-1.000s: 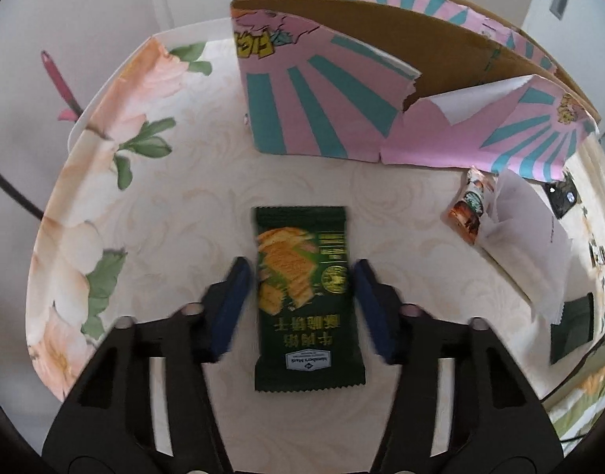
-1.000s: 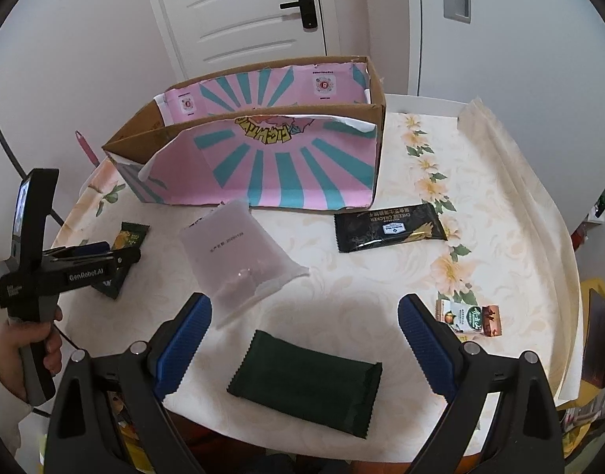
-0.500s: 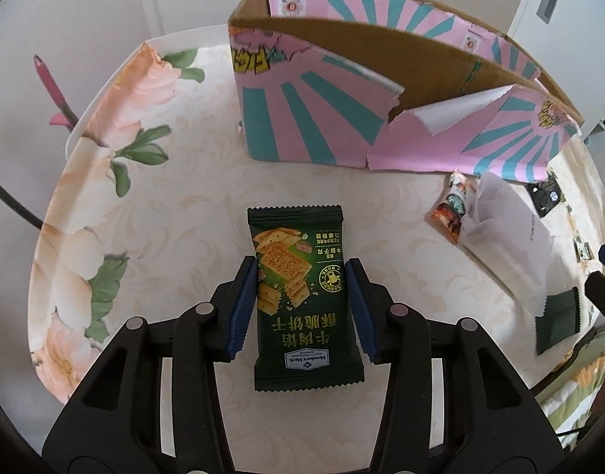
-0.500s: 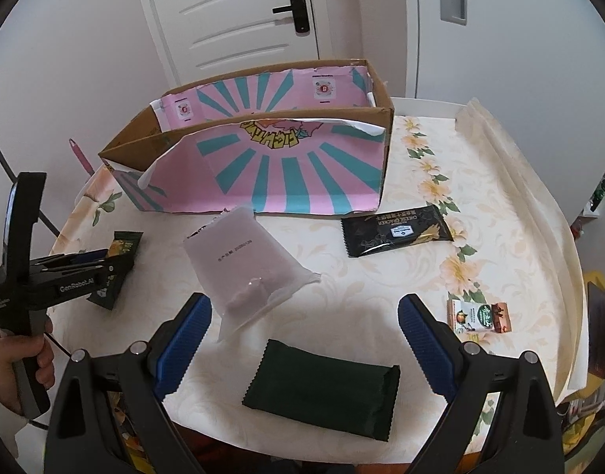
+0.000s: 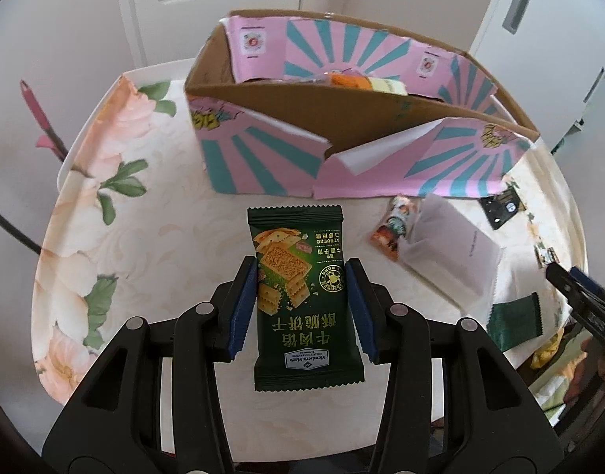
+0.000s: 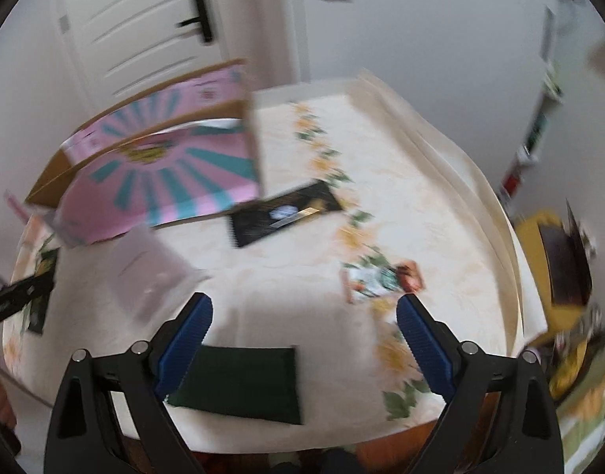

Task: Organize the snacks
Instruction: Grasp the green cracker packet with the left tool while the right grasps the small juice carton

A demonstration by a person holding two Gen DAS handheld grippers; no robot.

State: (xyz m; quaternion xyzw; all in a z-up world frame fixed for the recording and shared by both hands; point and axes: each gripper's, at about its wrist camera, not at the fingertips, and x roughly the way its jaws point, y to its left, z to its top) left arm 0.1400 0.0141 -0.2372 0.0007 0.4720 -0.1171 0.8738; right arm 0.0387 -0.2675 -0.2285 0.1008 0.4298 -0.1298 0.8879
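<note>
The left gripper (image 5: 300,308) has its blue pads pressed in on both long sides of a green cracker packet (image 5: 302,296), pinching it around the middle, with the packet's printed face up and its far end pointing at the box. From the left wrist view I can't really tell if the packet is lifted off the table (image 5: 152,245) or just sitting on it. Straight ahead is the pink and teal cardboard box (image 5: 357,126), open on top, with a few snacks visible inside near the back wall. To the right of the box on the flowery tablecloth there's a small orange snack pack (image 5: 395,225), a clear plastic bag (image 5: 456,252) just beside it, and a black packet (image 5: 502,207) near the box's corner. The right gripper (image 6: 302,324) is spread wide with nothing between its pads, hovering above the table's near edge, and that view is pretty blurry. Under it lies a plain dark green packet (image 6: 243,383), with a small white and brown snack bar (image 6: 383,280) a bit further out to the right.
</note>
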